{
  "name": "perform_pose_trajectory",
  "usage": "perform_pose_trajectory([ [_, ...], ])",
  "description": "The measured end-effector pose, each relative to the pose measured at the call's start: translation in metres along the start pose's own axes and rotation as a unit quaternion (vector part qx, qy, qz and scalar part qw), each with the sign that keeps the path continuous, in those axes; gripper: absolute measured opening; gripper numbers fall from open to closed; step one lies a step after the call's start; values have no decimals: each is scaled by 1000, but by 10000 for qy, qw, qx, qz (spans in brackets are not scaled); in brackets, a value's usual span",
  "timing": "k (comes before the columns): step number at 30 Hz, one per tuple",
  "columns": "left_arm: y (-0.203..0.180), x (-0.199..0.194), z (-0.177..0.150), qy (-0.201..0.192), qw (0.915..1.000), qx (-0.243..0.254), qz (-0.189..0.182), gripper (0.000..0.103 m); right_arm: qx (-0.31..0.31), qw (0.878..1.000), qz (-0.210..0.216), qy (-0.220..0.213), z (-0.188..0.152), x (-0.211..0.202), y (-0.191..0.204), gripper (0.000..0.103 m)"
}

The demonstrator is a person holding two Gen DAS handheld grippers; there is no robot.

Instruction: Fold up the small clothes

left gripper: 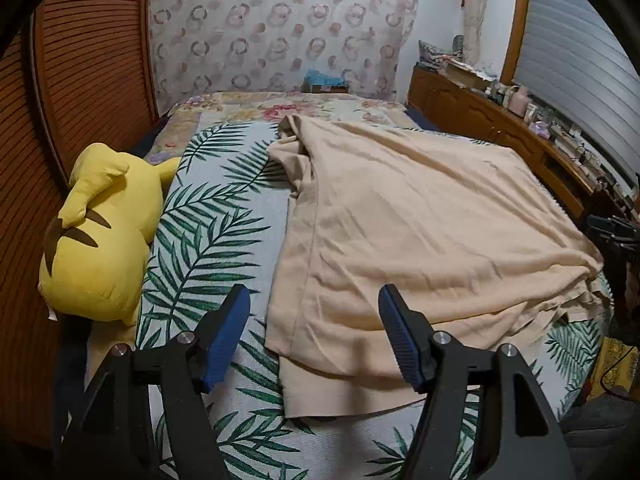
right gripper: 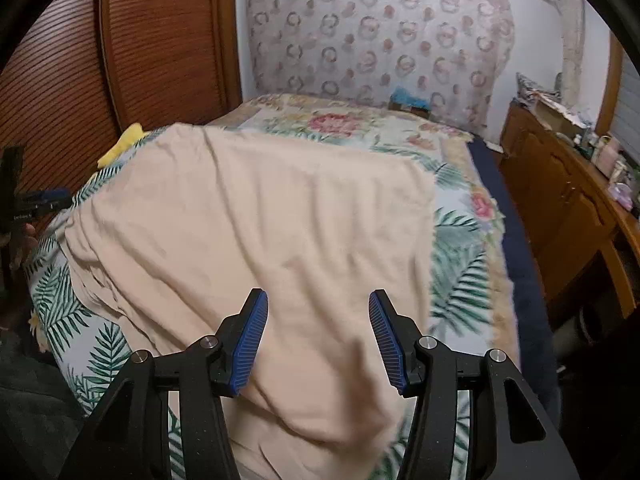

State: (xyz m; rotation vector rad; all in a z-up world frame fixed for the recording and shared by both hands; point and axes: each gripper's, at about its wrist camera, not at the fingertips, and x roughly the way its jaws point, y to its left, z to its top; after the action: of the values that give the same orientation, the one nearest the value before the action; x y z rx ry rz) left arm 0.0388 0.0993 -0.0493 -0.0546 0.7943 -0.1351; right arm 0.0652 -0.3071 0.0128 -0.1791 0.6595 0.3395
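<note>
A: Where is the garment?

B: The beige garment [left gripper: 400, 220] lies spread on the bed, on top of a palm-leaf cover [left gripper: 216, 232]. It looks folded over on itself, with layered edges along the near hem and at its right corner in the left wrist view. What kind of garment it is I cannot tell.

A: And the left hand-held gripper [left gripper: 314, 336]?

B: Its jaws stand apart, nothing between the blue pads. It hangs over the near left corner of the cloth: the right pad is above the fabric, the left pad above the bare leaf cover just beside the cloth's left edge. No pad presses on the cloth.

A: The right hand-held gripper [right gripper: 318, 340]?

B: Also apart, holding nothing. The beige garment [right gripper: 260, 220] fills the gap between its fingers and runs on beneath them; it sits above the near right part of the cloth, whose right edge lies just beyond the right finger.

A: Anything else nearby?

B: A yellow plush toy [left gripper: 100, 236] lies at the left edge of the bed, well apart from the cloth, against a slatted wooden door [left gripper: 80, 80]. A floral blanket [left gripper: 288, 108] covers the far end of the bed, and a wooden cabinet [left gripper: 472, 108] runs along the right.
</note>
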Motion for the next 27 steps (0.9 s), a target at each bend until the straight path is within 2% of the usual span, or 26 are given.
perform_pose_trajectory([
  [5,2,5,-5,91,9999,-52,91,67,27,9997,128,218,-6,33,3,54],
  [10,5,8,-10,169,9997,-106,113,67,36,9992,69,380,-13,54,2,55],
  [19,0,17,-21,382,9990,-212,-62,67,15,9999,7,123,-21,63,0,55],
  [27,-3,19,-21,314,9994,-129,12,66,15,10000,6,73,-26,56,0,57],
])
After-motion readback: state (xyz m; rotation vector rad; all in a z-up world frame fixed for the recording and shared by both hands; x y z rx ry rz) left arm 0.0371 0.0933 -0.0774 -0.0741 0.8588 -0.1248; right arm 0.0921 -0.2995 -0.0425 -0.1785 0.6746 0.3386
